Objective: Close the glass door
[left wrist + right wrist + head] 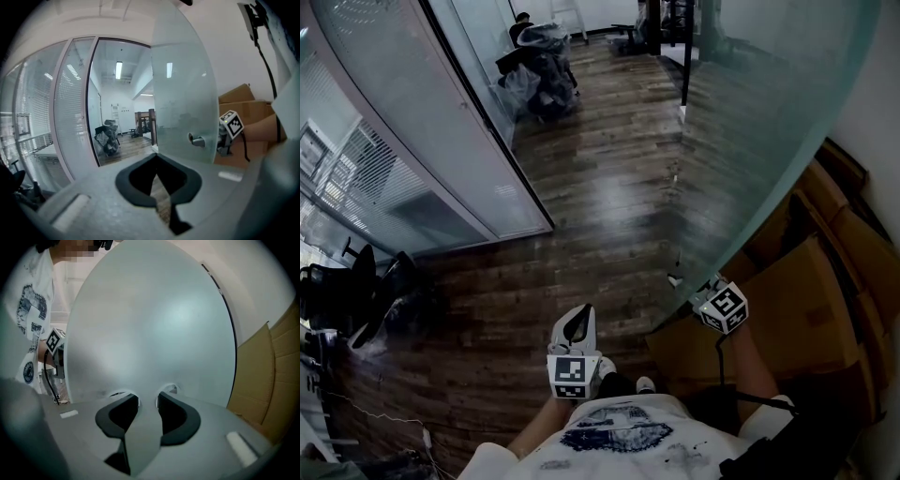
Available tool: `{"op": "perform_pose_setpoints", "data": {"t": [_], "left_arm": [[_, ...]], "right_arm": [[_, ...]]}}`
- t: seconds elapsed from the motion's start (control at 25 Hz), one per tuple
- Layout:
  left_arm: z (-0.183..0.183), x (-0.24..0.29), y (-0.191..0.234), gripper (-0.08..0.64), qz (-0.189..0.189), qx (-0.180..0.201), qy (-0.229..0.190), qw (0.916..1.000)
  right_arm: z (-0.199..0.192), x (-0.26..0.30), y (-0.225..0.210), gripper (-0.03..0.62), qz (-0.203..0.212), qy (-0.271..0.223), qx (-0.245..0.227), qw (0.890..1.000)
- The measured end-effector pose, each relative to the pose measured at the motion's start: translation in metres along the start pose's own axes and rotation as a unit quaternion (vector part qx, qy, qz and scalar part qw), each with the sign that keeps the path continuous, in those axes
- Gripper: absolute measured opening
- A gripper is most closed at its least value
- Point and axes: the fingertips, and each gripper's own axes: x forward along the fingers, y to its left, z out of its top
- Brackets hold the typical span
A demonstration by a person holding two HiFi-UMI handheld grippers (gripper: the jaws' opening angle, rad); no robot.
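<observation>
Wooden floor, glass door swung open toward cardboard boxes.
The door is seen upright, handle edge nearest the person; the right gripper is spread at its frosted face, the left gripper is pressed together, empty.

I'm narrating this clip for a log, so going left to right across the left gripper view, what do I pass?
White blinds → black frame post → heap of bags → glass door → right gripper
</observation>
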Motion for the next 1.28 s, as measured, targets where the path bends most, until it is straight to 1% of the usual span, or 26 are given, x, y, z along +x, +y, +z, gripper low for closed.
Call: {"op": "perform_pose_setpoints", "data": {"t": [0.24,0.44,0.6,1.04,1.28], "left_arm": [[-0.001,0.008,0.013,0.003,-0.001,-0.004,0.0,1.0],[-0.008,0.012,0.032,0.003,0.007,-0.013,0.001,0.9999],[-0.007,0.014,0.046,0.003,0.009,-0.02,-0.003,0.9997],[-0.012,0.022,0.079,0.003,0.018,-0.037,-0.007,0.9991],[-0.014,0.021,0.108,0.003,0.03,-0.049,-0.012,0.9983]], "right_arm": [[0.004,0.017,0.007,0.129,0.002,-0.009,0.016,1.0],[0.007,0.039,0.014,0.127,-0.004,-0.005,0.016,1.0],[0.011,0.057,0.02,0.13,-0.012,-0.006,0.024,1.0],[0.024,0.115,0.034,0.129,-0.039,-0.004,0.019,0.999],[0.035,0.146,0.04,0.129,-0.046,-0.006,0.021,0.999]]}}
